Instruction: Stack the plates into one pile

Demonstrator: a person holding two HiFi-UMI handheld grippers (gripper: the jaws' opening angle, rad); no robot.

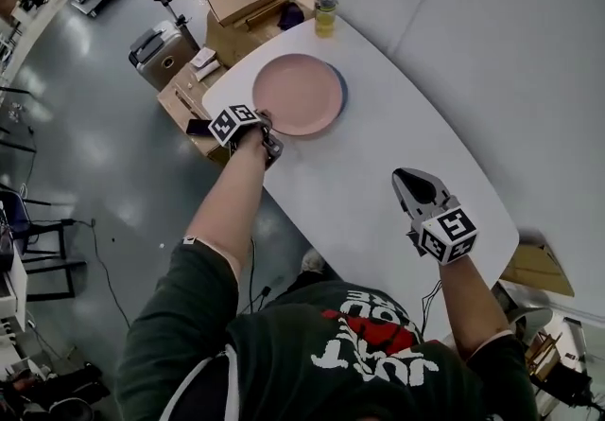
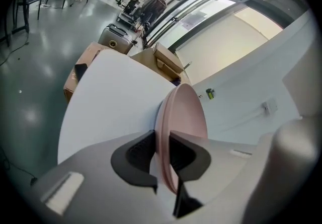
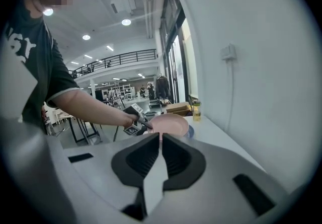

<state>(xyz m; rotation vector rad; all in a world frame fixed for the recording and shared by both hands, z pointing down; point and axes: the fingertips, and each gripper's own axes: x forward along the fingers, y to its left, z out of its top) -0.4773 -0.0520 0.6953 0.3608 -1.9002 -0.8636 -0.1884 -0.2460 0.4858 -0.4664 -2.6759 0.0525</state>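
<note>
Left claw (image 1: 268, 135) grips the pink plate (image 1: 298, 95) by its rim over the counter (image 1: 378, 154), while right claw (image 1: 408, 181) sits closed and empty.

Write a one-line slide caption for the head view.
Left gripper grips the pink plate by its rim, over a blue plate, on a white table; right gripper empty, jaws together.

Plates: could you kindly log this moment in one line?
left gripper: shut on pink plate | pink plate: over blue plate | right gripper: shut, empty
</note>
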